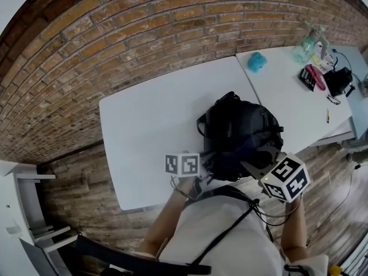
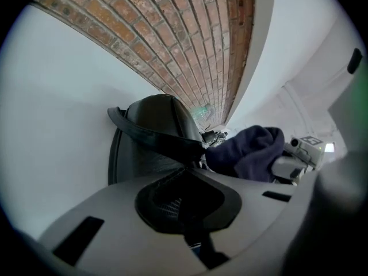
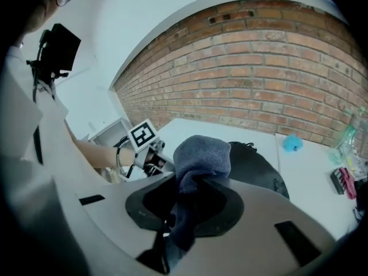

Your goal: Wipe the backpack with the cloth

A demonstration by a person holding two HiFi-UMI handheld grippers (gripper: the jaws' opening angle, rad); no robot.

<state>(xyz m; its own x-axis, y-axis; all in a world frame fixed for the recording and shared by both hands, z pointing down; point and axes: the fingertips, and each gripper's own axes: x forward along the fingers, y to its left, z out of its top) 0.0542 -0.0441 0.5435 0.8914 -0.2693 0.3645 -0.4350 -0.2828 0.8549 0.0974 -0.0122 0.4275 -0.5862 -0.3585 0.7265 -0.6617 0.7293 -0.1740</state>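
A black backpack (image 1: 241,128) lies on the white table (image 1: 149,131) near its front edge. My left gripper (image 1: 206,167) sits at the pack's near left side; in the left gripper view dark mesh fabric of the backpack (image 2: 155,137) runs into its jaws, and the left gripper (image 2: 192,234) looks shut on it. My right gripper (image 1: 256,164) is shut on a dark blue cloth (image 3: 198,154), which bunches above the jaws and rests on the pack's near right part. The cloth (image 2: 250,151) also shows from the left gripper, with the right gripper (image 3: 169,234) clamped on its lower end.
A brick wall (image 1: 144,33) runs behind the table. A second white table (image 1: 293,96) adjoins on the right, carrying a turquoise object (image 1: 257,61), a clear bottle (image 1: 305,46) and black gear (image 1: 333,80). A white shelf unit (image 1: 23,211) stands at the left.
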